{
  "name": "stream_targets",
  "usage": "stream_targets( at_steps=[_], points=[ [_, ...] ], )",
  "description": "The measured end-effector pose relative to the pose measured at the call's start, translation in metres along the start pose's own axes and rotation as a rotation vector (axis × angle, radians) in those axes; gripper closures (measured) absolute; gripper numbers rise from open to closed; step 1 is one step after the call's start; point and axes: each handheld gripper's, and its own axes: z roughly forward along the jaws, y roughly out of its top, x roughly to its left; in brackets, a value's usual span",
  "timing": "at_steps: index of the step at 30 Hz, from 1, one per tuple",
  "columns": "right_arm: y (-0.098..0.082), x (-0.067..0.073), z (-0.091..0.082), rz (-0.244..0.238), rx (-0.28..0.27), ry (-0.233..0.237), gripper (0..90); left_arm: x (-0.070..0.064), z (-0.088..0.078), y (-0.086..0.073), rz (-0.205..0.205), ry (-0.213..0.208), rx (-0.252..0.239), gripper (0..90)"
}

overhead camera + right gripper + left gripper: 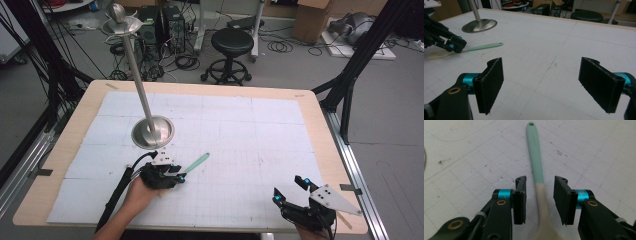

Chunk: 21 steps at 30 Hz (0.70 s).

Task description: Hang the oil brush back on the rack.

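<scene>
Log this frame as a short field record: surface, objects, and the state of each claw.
surface: white gridded mat on a wooden table
utensil: mint-handled spatula with a cream head, lying flat
stand: metal pole stand, upright, beyond the spatula
left claw: open, jaws either side of the spatula's neck, not closed on it
right claw: open, holds nothing, near the table's front right

A wooden table (320, 107) carried a white gridded mat (240, 130); a stand (152, 131) and spatula (537, 170), between the left fingers (519, 200), lay on it.
</scene>
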Motion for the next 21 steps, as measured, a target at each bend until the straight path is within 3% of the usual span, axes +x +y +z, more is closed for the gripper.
stream_targets(
  at_steps=[8, 14, 19, 21],
  points=[
    [0.0003, -0.0002, -0.0009, 0.002, -0.001, -0.001, 18.7, -0.0012, 0.0009, -0.0001, 0.007, 0.02, 0.009, 67.5],
    [0.0005, -0.0002, -0.0012, 0.003, -0.002, -0.003, 18.7, -0.0044, 0.0016, 0.0011, 0.043, 0.033, 0.021, 75.4],
    [0.0006, -0.0005, -0.0015, 0.003, -0.002, -0.004, 18.7, -0.0055, 0.0021, 0.0018, 0.043, 0.024, 0.027, 80.2],
    [0.0007, -0.0004, -0.0016, 0.007, -0.003, -0.004, 18.7, -0.0047, 0.0022, 0.0021, 0.023, 0.021, 0.027, 80.6]
  ],
)
